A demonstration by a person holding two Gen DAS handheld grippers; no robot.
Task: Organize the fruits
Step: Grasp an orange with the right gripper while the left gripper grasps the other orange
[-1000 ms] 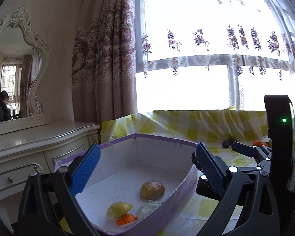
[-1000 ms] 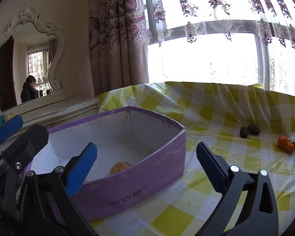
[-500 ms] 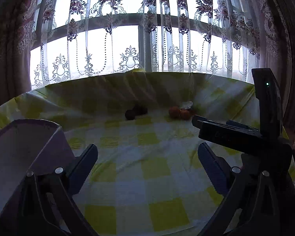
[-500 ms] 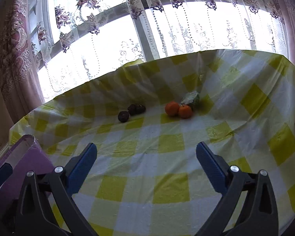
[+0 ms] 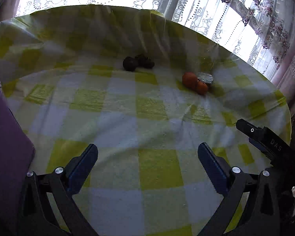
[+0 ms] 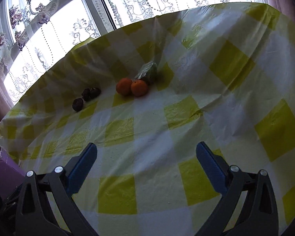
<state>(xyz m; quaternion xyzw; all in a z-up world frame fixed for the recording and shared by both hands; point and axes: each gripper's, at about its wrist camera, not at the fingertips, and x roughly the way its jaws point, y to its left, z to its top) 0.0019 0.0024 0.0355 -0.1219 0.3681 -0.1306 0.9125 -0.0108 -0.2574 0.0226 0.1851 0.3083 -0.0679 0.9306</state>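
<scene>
Two oranges [image 5: 194, 82] lie together on the yellow-checked tablecloth [image 5: 147, 129], with a plastic-wrapped green item [image 5: 206, 78] behind them. Several dark round fruits [image 5: 136, 63] lie to their left. In the right wrist view the oranges [image 6: 132, 87], the wrapped item [image 6: 147, 71] and the dark fruits [image 6: 86, 97] lie far ahead. My left gripper [image 5: 147, 157] is open and empty, low over the cloth. My right gripper [image 6: 146, 155] is open and empty too; it also shows at the right edge of the left wrist view [image 5: 265, 143].
The purple box [image 5: 4, 137] stands at the left edge of the left wrist view; its corner shows at the lower left of the right wrist view [image 6: 4, 169]. Lace curtains and a bright window run behind the table's far edge.
Both grippers have swung right, away from the purple box with fruit inside, and now face the oranges and dark fruits, closer and lower over the cloth. Both stay open.
</scene>
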